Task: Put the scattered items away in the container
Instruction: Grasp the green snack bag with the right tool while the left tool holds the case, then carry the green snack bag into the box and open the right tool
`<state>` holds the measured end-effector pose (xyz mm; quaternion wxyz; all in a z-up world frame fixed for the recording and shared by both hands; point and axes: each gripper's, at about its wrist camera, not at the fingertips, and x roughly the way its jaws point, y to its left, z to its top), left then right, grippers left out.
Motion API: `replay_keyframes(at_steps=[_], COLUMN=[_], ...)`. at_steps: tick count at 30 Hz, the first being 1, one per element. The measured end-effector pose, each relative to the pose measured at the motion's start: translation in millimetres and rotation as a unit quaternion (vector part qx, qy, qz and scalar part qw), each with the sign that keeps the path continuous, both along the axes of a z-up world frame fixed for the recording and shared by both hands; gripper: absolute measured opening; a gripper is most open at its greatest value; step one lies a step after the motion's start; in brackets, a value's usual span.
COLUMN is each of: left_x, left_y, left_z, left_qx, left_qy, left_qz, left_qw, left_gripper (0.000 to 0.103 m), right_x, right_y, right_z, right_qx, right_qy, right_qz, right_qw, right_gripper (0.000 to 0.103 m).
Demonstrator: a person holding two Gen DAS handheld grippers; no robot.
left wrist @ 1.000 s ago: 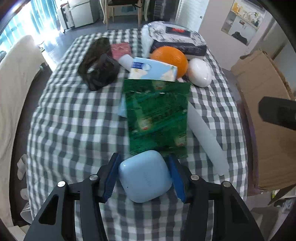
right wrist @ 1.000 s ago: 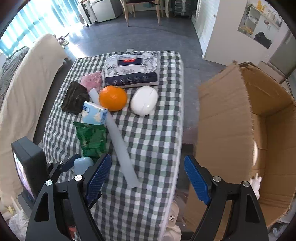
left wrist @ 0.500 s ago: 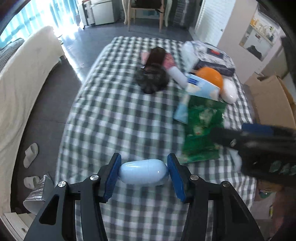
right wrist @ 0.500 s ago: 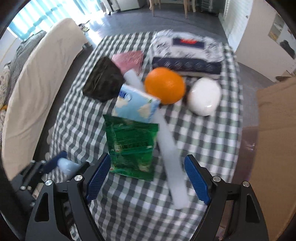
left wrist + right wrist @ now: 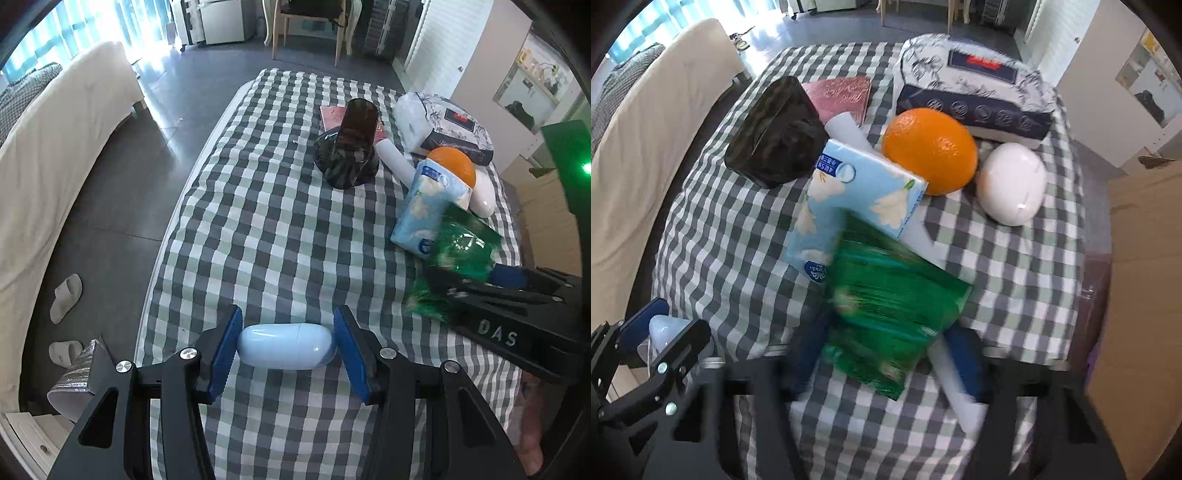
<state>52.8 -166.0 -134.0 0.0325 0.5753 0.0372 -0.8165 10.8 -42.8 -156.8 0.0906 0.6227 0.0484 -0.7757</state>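
Since the earlier frame, the right gripper (image 5: 886, 363) has been brought down over the green packet (image 5: 890, 314), and its jaws are closing with the packet's near end between the blue pads; the pads are blurred, so it cannot be told whether they already press on it. A pale blue capsule-shaped case (image 5: 286, 350) is clamped crosswise between the blue pads of the left gripper (image 5: 287, 350), above the near part of the checked tablecloth (image 5: 258, 229); in the right wrist view the same case (image 5: 663, 330) is seen at the lower left, beside the table's edge. The green packet lies partly over a light blue tissue pack (image 5: 849, 192) and over a long white tube (image 5: 945, 369), which runs under both from the far side toward the near edge. An orange (image 5: 931, 146) is seen just behind the tissue pack, touching it, with a white egg-shaped object (image 5: 1012, 182) just beside it. A dark translucent container (image 5: 775, 131) lies on its side at the left of the pile, partly on a pink booklet (image 5: 838, 96), and a floral-patterned package (image 5: 975, 99) is set at the far end of the cloth. A cardboard box (image 5: 1141, 295) stands at the right of the table, apart from the cloth. A cream sofa (image 5: 55, 147) is seen at the left, with slippers (image 5: 66, 295) on the dark floor.
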Motion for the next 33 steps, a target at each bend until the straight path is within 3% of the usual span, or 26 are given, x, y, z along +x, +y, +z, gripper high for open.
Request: replay_keyframes(at_steps=[3, 8, 20, 22, 24, 29, 33], left_x=[0.1, 0.1, -1.5, -2.3, -4.3, -9.1, -17.8], left_y=[0.1, 1.7, 29.2, 39.0, 51.6, 94.0, 130.0], left_z=[1.3, 9.7, 40.3, 50.5, 62.2, 89.8, 92.9], left_qx=[-0.001, -0.003, 0.001, 0.002, 0.010, 0.021, 0.019], left_qy=[0.000, 0.008, 0.032, 0.036, 0.038, 0.060, 0.064], left_qz=[0.000, -0.003, -0.022, -0.032, -0.047, -0.092, -0.125], left_qw=[1.0000, 1.0000, 0.9992, 0.9988, 0.9981, 0.9938, 0.9899], left_gripper=[0.053, 0.053, 0.053, 0.041, 0.038, 0.038, 0.048], right_x=[2.5, 6.9, 21.0, 24.3, 26.0, 32.6, 39.9], right_y=[6.1, 17.9, 61.3, 71.7, 84.7, 139.7, 203.2], right_z=[6.6, 22.3, 82.4, 94.2, 107.4, 150.1, 167.6], right_qx=[-0.011, -0.028, -0.082, -0.089, -0.095, -0.094, -0.067], right_qy=[0.003, 0.011, 0.032, 0.040, 0.052, 0.092, 0.114], right_qz=[-0.006, -0.009, -0.034, -0.042, -0.054, -0.098, -0.148], right_qw=[1.000, 0.999, 0.995, 0.994, 0.993, 0.986, 0.980], right_gripper=[0.029, 0.018, 0.016, 0.016, 0.016, 0.016, 0.016])
